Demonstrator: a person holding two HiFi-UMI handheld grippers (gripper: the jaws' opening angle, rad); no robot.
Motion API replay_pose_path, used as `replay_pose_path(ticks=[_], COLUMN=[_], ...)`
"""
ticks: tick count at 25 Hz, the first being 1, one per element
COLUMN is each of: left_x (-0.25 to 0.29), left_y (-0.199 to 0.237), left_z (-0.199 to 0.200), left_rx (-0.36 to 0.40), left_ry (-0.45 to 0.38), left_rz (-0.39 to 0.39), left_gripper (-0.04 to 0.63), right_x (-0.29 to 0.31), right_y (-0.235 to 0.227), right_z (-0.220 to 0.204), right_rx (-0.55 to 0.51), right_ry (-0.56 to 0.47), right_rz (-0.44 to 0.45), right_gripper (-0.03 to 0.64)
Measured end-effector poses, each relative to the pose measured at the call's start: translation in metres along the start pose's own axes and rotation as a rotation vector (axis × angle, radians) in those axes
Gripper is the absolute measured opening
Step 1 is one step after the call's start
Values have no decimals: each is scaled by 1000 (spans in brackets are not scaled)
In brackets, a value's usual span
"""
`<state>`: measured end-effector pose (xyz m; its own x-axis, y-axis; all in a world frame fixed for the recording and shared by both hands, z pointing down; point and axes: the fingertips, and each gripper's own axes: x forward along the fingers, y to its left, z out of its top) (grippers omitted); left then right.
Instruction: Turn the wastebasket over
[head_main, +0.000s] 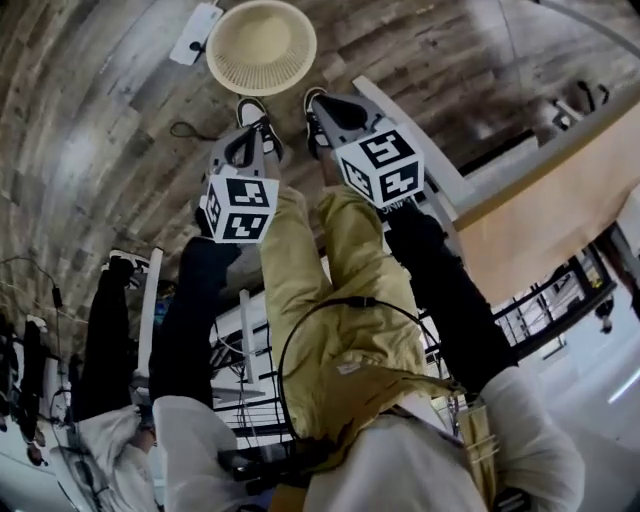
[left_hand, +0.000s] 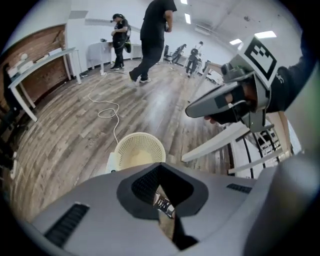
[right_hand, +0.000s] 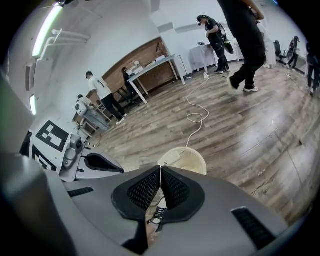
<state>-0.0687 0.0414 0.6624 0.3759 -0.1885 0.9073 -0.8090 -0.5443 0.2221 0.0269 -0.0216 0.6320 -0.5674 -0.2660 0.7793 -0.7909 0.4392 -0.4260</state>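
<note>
The cream mesh wastebasket (head_main: 261, 45) stands upright on the wood floor with its mouth facing up, just beyond the person's shoes (head_main: 255, 112). My left gripper (head_main: 244, 145) hangs above the floor short of the basket, its jaws shut with nothing held. My right gripper (head_main: 335, 108) is beside it to the right, also shut and empty. In the left gripper view the wastebasket (left_hand: 140, 152) shows just past the closed jaws of the left gripper (left_hand: 160, 169), with the right gripper (left_hand: 220, 102) higher up to the right. In the right gripper view the wastebasket (right_hand: 186, 160) lies right ahead of the right gripper (right_hand: 160, 171).
A white power strip (head_main: 196, 33) lies against the basket's left side, with a white cable (left_hand: 107, 112) running off across the floor. A white table frame (head_main: 420, 145) stands close on the right. People (left_hand: 152, 35) walk further off; desks line the walls.
</note>
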Motion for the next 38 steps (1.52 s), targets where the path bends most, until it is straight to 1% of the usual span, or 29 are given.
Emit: replay_pose_path(ticks=[3,6,9,14,17,20,24,27,31,34,35,36,38], left_x=[49,95,131,177,199,218,238,252,270,282,285,286,284], left_y=[2,8,10,19,23,23,18,14,15,21,23,25,25], left_z=[-6,-12,-21,-37,-51,-68,-87,-100,-112,-127,-131,-133,-127], left_rx=[122,223,296,384,439,522,609,692,776,842,860,869,870], left_ry=[36,71,115,164,199,249,294,331,381,450,473,482,458], left_rz=[-17,-20,-13,-20,-45,-71,-106,-116,-102,-72,-65,-63,-61], left_gripper=[-3,-3,-3,4,67,125,175,213,215,211,171,90,83], right_x=[29,55,71,91,102,111,125,132,141,144,144,144,141], right_y=[-15,-26,-33,-47,-57,-73,-93,-102,-106,-107,-108,-110,-113], right_z=[-21,-42,-61,-83,-91,-103,-113,-116,-117,-119,-120,-120,-117], right_rx=[9,15,13,-10,-17,-21,-21,-17,-7,3,5,8,10], right_ry=[30,65,104,160,176,200,228,236,232,228,227,226,219], right_rz=[-5,-14,-16,-13,-14,-24,-44,-48,-41,-39,-40,-42,-47], right_gripper=[21,21,21,21,21,21,21,21,21,21,21,21,21])
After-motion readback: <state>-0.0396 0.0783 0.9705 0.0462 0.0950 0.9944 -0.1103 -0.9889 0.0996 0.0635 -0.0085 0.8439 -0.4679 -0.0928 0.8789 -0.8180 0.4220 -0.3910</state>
